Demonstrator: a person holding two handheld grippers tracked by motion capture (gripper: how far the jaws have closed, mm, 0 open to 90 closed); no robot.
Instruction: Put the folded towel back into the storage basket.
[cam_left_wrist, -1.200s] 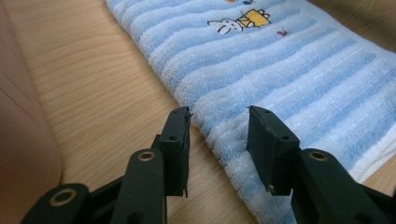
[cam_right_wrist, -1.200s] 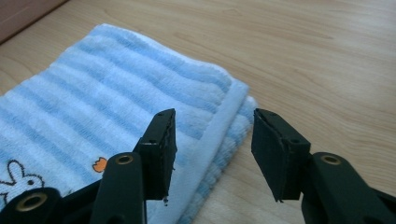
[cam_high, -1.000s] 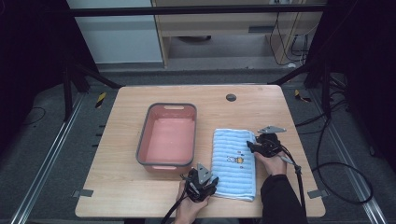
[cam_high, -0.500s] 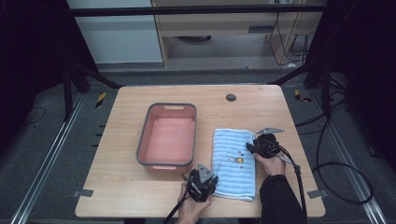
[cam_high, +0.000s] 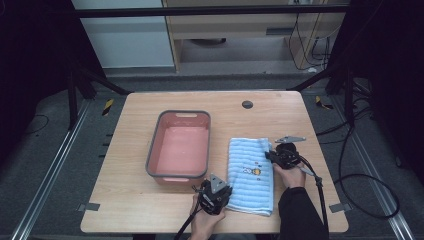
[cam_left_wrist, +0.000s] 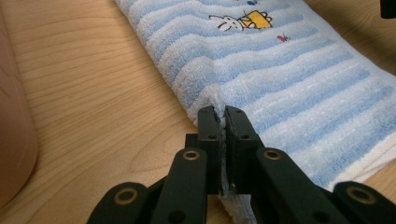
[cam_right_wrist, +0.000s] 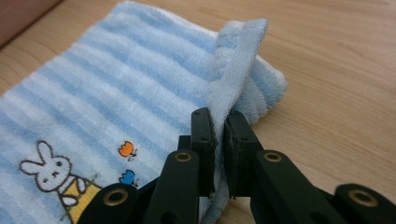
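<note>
A blue striped towel (cam_high: 251, 175) with a small rabbit print lies flat on the right half of the wooden desk (cam_high: 125, 200), just beside an empty pink tub (cam_high: 180, 147). The left gripper (cam_high: 223, 196) has just closed its 2 jaws on the towel's near left edge, a fold of cloth pinched between them. The right gripper (cam_high: 269, 155) has likewise just closed, pinching the towel's right edge, which stands up raised between its jaws.

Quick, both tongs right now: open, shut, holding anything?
Left tongs: just closed, pinching the near left edge of the blue striped towel.
Right tongs: just closed, pinching the towel's right edge, which stands lifted in a fold.
</note>
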